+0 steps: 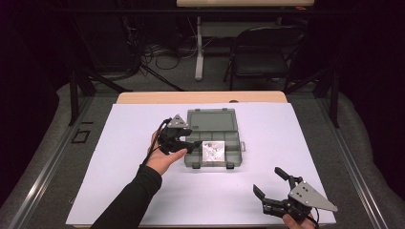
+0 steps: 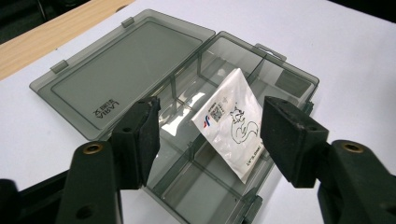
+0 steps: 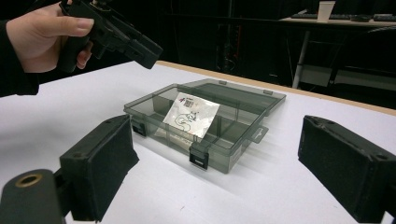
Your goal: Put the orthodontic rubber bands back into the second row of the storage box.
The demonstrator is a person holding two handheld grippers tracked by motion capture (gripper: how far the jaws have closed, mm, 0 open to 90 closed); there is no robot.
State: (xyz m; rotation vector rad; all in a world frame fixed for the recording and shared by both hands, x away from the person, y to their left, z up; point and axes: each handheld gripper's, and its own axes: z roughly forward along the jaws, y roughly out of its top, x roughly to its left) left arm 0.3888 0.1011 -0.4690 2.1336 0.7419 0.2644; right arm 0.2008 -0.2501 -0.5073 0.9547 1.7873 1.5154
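White sheet (image 1: 143,191) covers my table under the high view, dark chair (image 1: 260,50) behind, my left gripper (image 1: 184,143) beside the open smoky box (image 1: 212,138), my right gripper (image 1: 271,183) gaping empty near me; my left gripper view shows spread empty jaws framing a printed sachet (image 2: 231,119) tilted inside; my right gripper view shows the latches (image 3: 198,158).

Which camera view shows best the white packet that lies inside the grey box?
The left gripper view: the white packet is near and large there, leaning in the open grey box, its printed drawing clear. The right gripper view shows it smaller, from the front side. The high view shows a small bright patch, no print readable.
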